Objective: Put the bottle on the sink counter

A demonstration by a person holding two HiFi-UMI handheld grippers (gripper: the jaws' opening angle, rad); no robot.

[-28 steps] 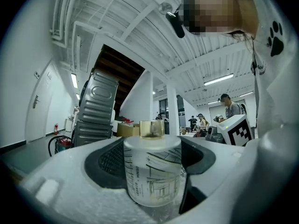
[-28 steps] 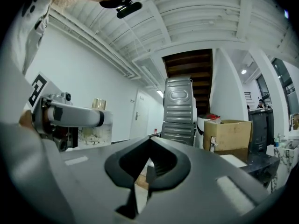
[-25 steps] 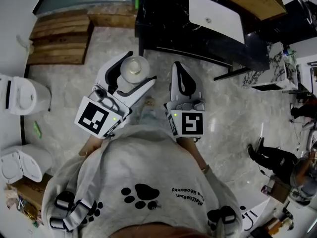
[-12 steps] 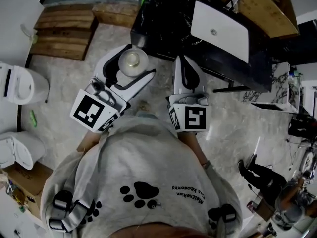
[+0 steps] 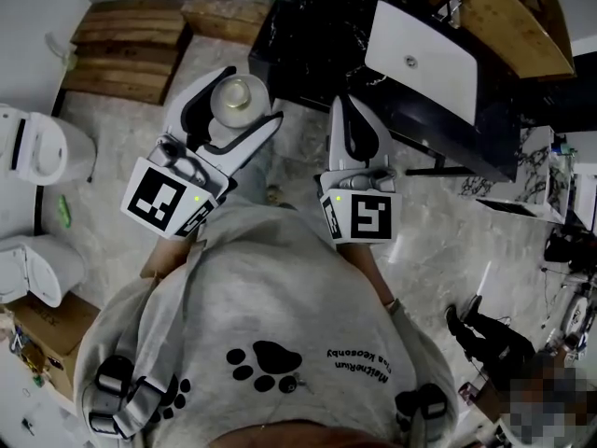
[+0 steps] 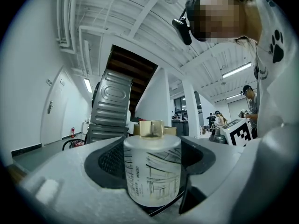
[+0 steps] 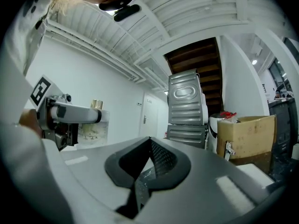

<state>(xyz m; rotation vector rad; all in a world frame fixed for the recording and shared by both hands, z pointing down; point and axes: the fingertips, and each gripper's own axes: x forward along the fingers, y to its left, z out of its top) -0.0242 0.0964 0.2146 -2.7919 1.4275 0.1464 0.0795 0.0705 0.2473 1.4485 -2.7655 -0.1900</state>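
A frosted white bottle (image 5: 239, 101) with a gold cap stands upright between the jaws of my left gripper (image 5: 248, 95), which is shut on it. In the left gripper view the bottle (image 6: 152, 174) fills the gap between the dark pads, with my left gripper (image 6: 152, 148) closed round its body. The black sink counter (image 5: 308, 35) with its white basin (image 5: 422, 59) lies just ahead and to the right. My right gripper (image 5: 346, 104) is shut and empty near the counter's front edge. From the right gripper view, its own jaws (image 7: 149, 146) meet, and the bottle (image 7: 93, 127) shows at the left.
A white toilet (image 5: 37, 152) stands at the left, with wooden steps (image 5: 126, 45) behind it. A person (image 5: 490, 334) stands at the lower right on the marble floor. A ribbed metal cabinet (image 7: 188, 108) and a cardboard box (image 7: 245, 134) stand across the room.
Both grippers have moved forward toward the sink counter, the left one carrying the bottle. The counter and basin now sit closer to them.
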